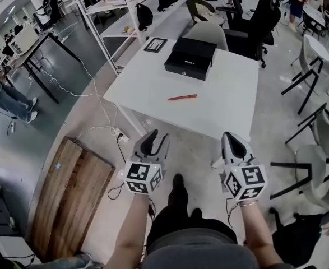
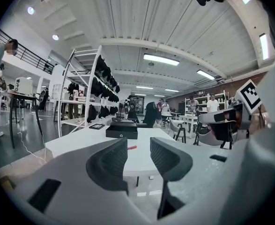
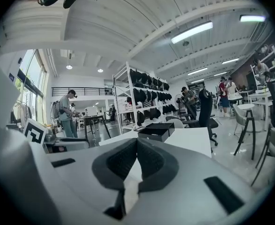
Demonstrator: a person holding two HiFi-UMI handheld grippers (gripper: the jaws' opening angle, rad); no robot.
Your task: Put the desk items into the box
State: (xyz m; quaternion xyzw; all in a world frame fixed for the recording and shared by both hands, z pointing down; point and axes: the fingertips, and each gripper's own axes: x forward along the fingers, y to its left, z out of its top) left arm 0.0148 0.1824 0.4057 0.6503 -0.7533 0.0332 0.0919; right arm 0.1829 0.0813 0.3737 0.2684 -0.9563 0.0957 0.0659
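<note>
Left claw [image 1: 155, 137] parted, right claw [image 1: 232, 135] closed, both short of table [image 1: 229, 97] edge.

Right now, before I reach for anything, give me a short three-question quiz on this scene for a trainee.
1. True or false: the red pen lies inside the black box.
2. The left tongs are: A) open and empty; B) shut on the pen; C) shut on nothing.
3. Fill in: the right tongs are ____ and hold nothing.

Key: 1 false, the pen lies on the white table, apart from the box. 2 A. 3 shut.
</note>
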